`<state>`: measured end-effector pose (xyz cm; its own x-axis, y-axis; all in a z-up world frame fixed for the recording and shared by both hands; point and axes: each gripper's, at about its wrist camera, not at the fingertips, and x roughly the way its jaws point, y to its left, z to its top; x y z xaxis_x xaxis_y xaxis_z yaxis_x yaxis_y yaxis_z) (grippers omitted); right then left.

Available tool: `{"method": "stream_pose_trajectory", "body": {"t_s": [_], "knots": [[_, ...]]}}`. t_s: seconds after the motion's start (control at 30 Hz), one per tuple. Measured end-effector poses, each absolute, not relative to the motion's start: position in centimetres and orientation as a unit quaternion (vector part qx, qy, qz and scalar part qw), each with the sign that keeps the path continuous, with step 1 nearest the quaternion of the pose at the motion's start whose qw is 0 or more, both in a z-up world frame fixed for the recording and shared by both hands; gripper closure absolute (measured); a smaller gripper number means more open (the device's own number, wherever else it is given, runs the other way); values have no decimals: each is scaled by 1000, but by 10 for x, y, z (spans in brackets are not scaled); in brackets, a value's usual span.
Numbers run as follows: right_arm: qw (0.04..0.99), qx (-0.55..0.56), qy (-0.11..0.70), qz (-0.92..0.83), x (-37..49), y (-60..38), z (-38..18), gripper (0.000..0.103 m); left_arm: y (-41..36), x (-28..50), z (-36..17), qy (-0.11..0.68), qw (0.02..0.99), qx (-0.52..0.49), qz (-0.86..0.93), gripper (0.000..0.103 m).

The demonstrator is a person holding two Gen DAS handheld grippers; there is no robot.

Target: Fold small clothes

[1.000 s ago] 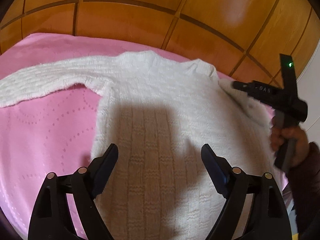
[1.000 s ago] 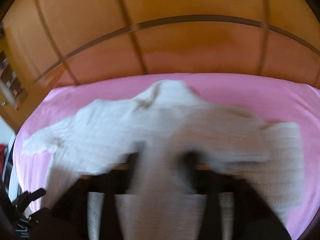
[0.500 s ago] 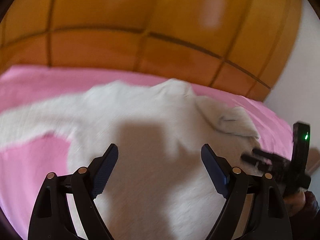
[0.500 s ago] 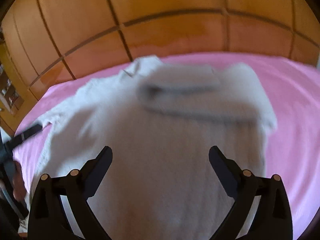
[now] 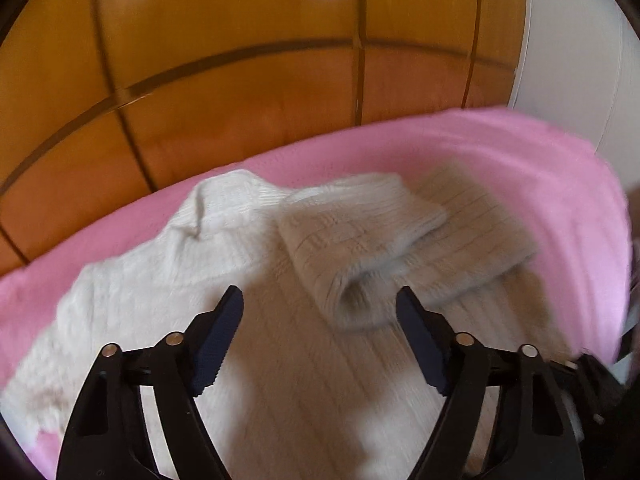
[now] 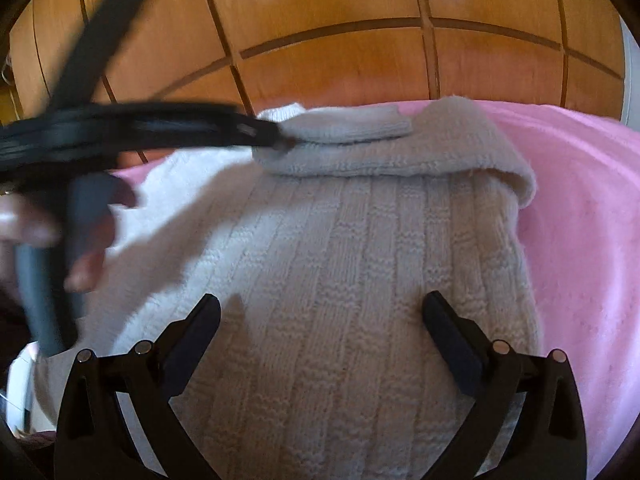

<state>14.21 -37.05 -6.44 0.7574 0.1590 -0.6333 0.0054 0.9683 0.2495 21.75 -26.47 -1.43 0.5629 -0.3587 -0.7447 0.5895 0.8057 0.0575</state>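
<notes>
Jaws apart, both our grippers: left gripper (image 5: 320, 316) just narrowing, right gripper (image 6: 322, 314) widened, empty over white ribbed knit sweater (image 6: 340, 260), folded sleeve (image 5: 360, 240) ahead.

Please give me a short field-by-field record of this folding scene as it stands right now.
garment: white knit sweater, lying flat
surface: pink blanket
folded part: right sleeve laid across the chest
left gripper: open, empty, jaws have just been closing, above the sleeve cuff
right gripper: open, empty, jaws have just been opening, above the sweater body
backdrop: wooden panelling
</notes>
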Motion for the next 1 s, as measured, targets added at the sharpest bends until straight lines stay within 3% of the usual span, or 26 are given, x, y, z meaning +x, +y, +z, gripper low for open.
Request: {"method": "stream_pose_trajectory", "body": {"t_s": [0.07,0.17,0.27,0.47,0.53,0.57,0.6,0.7,0.83,1.0], "knots": [[930,132,339,50,141,-375,-65,2,-281,229,-24,386,866,178,-264,43],[930,140,334,55,140,-378,-65,2,-281,243,-22,394,870,158,-249,91],[931,143,331,56,140,-379,-64,2,-239,255,-9,407,880,18,-246,97],[931,135,336,50,142,-376,-62,2,-141,256,-14,433,855,-165,-231,97],[931,127,340,44,144,-372,-62,2,-113,254,-29,457,836,-209,-221,82],[931,122,342,41,145,-371,-62,2,-104,254,-32,461,832,-223,-214,60],[931,115,346,36,147,-369,-62,2,-93,253,-37,459,831,-243,-199,45],[930,98,353,25,151,-360,-63,2,-68,254,-49,465,818,-292,-172,44],[930,89,356,18,150,-359,-68,2,-64,264,-47,471,828,-275,-131,44],[931,90,354,18,150,-362,-70,2,-32,251,-53,458,806,-365,-90,44]]}}
